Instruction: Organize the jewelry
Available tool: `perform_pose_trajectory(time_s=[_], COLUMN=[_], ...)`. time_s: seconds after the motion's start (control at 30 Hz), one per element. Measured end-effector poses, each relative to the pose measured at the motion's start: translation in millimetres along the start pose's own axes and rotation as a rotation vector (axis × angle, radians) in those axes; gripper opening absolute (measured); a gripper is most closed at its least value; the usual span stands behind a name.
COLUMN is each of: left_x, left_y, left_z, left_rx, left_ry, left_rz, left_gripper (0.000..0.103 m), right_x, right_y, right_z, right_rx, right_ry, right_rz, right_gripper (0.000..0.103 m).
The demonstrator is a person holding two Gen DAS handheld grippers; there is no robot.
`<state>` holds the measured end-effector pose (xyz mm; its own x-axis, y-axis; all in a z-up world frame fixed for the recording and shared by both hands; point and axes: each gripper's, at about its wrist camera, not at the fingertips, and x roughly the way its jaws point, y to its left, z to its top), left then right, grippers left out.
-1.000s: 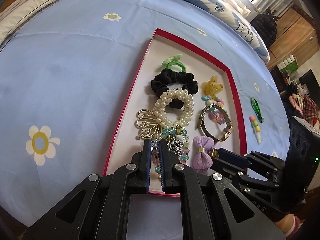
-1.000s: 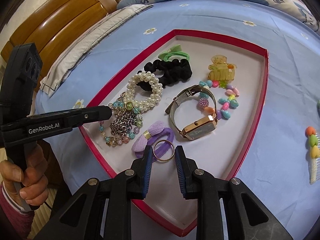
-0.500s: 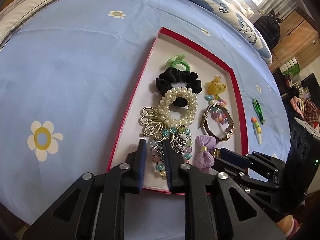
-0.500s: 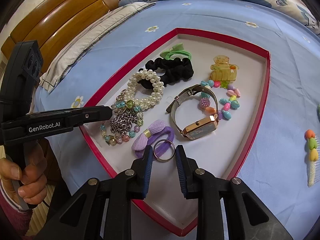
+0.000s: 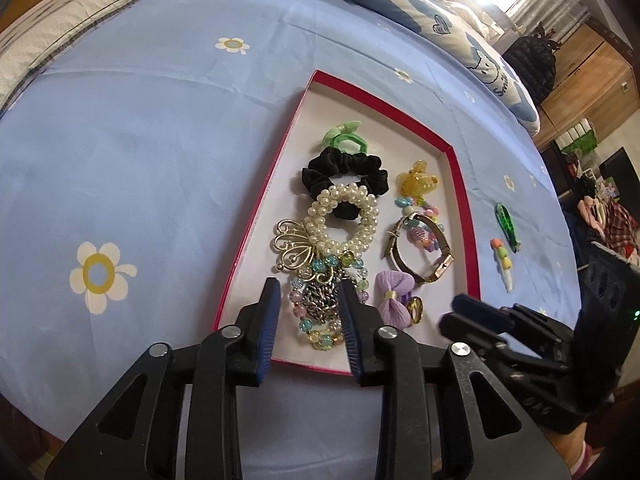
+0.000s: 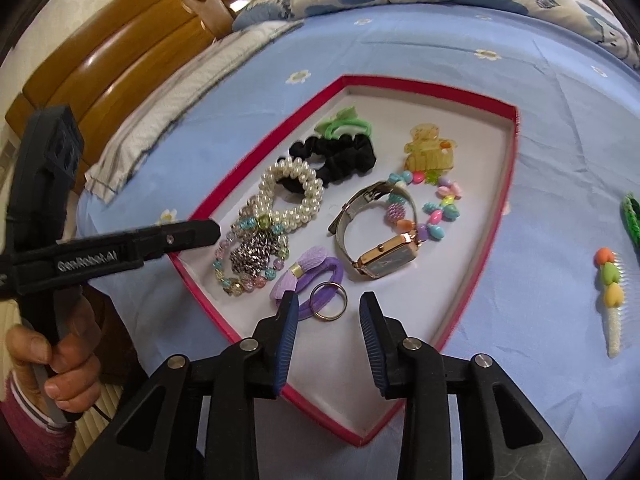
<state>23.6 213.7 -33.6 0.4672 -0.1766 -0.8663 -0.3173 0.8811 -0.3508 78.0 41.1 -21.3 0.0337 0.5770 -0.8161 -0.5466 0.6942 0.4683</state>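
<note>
**On the blue bedsheet: red-rimmed tray with two open grippers at its near edge**

On the flowered blue bedsheet [image 5: 160, 152] lies a shallow tray [image 6: 513, 168] with a raised red rim and a white floor. Bare white floor shows along the tray's far end and, in the right wrist view, at 5 o'clock of the gold watch [image 6: 386, 259]. Jewelry crowds the tray's left half: a green hair tie [image 5: 344, 136] farthest, then a black scrunchie [image 5: 348, 170], a pearl bracelet [image 5: 344, 216] overlapping it, a gold filigree butterfly [image 5: 294, 248], and a coiled metal chain [image 5: 320, 304] ringed by a glass-bead strand [image 5: 320, 338].

The left gripper [image 5: 308, 320] hangs over the near rim, its ribbed blue pads spread apart on either side of the chain, grasping nothing. The right gripper [image 6: 328, 324] also stands wide apart and empty; a thin metal ring [image 6: 329, 302] lies flat on the floor just ahead of the gap, touching a purple bow hair tie [image 6: 308, 270]. In the right wrist view a hand [image 6: 60, 356] grips the left tool's handle at 8 o'clock.

On the tray's right side rest an amber claw clip [image 6: 430, 152] and a pastel bead bracelet [image 6: 438, 210], which the watch's mesh band overlaps. Outside the rim, at 3 o'clock in the right wrist view, a heart-beaded comb [image 6: 612, 292] and a green clip [image 5: 507, 226] lie on the sheet, well apart from the tray.
</note>
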Motion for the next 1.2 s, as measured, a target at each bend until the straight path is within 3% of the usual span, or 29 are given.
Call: perform_pose_trajectory(time_s=[0.07,0.13,0.17,0.23,0.3,0.53,0.6,0.97,1.1,1.2], left_x=[-4,-8,-10,-16,-20,-29,-32,-51,-56,-60], left_y=[-2,-3,-4,-7,-10,-17,-19,-23,-24,-27], left_z=[-2,-5,-5,-8,-10,-21,-24,-47,-55,-62], left_rx=[-0.001,-0.009,-0.010,0.000,0.008,0.023,0.024,0.032,0.046,0.075], left_ry=[-0.006,-0.012,-0.017,-0.030,-0.039,-0.053,-0.056,-0.104,-0.124,-0.148], left_rz=[0.006,0.012,0.011,0.009,0.018,0.021,0.026,0.075,0.095,0.130], left_gripper=[0.056,0.073,0.075,0.075,0.075,0.076,0.076,0.079,0.079,0.079], right_x=[-13,-24,-27,-37,-45,-63,-67,-82,-87,-92], right_y=[-6,-13,-14,-21,-30,-49,-48,-66,-51,-36], right_z=[-2,-5,-7,-13,-20,-40,-44,-68,-68,-70], right_rx=[0.031,0.067,0.075,0.113,0.187,0.352,0.373,0.610,0.471,0.356], right_ry=[-0.032,-0.056,-0.061,-0.087,-0.111,-0.168,-0.194,-0.358,-0.366,-0.366], right_rz=[0.008,0.017,0.020,0.038,0.079,0.179,0.203,0.435,0.384,0.286], right_gripper=[0.043,0.048,0.050,0.056,0.076,0.089,0.099,0.103,0.103,0.103])
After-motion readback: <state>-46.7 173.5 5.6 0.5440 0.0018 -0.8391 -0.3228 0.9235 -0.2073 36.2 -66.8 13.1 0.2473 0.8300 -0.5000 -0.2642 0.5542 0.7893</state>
